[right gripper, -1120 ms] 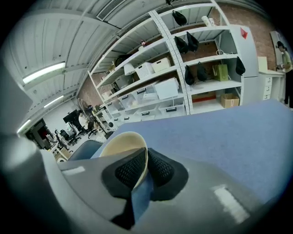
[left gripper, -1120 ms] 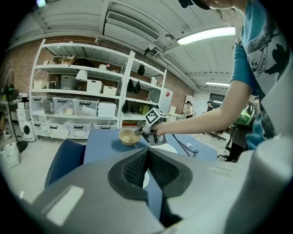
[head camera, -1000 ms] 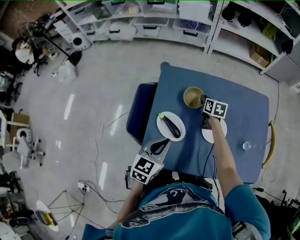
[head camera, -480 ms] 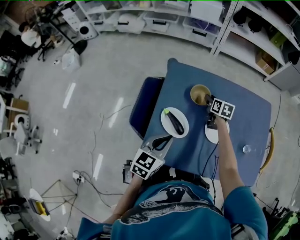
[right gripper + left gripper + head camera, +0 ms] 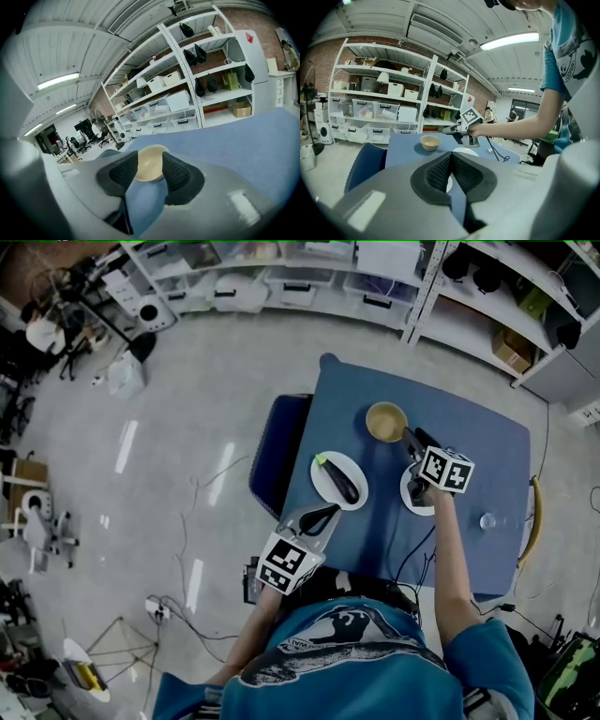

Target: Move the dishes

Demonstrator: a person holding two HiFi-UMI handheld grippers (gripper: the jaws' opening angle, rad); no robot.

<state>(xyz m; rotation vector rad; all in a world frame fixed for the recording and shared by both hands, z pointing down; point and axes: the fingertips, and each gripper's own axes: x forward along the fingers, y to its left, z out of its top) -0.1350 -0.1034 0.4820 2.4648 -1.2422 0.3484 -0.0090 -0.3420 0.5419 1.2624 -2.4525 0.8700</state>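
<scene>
A tan bowl [image 5: 386, 421] stands at the far side of the blue table [image 5: 483, 442]. To its left a white plate [image 5: 355, 469] holds a dark eggplant [image 5: 340, 482]. A smaller white plate [image 5: 412, 499] lies partly under my right gripper [image 5: 411, 441], which hovers open just short of the bowl. In the right gripper view the bowl [image 5: 149, 165] shows between the jaws of the right gripper [image 5: 149, 172]. My left gripper [image 5: 324, 515] hangs over the table's near left edge, short of the eggplant plate. In the left gripper view the left gripper [image 5: 451, 158] has its pad tips together, holding nothing.
A small clear glass [image 5: 487, 520] stands near the table's right edge. A dark blue chair [image 5: 272, 451] is pushed against the table's left side. Shelves with bins [image 5: 309, 277] line the far wall. A cable [image 5: 412, 559] trails from the right gripper across the table.
My right gripper has drawn back a little from the bowl towards the small plate. The left gripper has stayed where it was. The head view has shifted slightly.
</scene>
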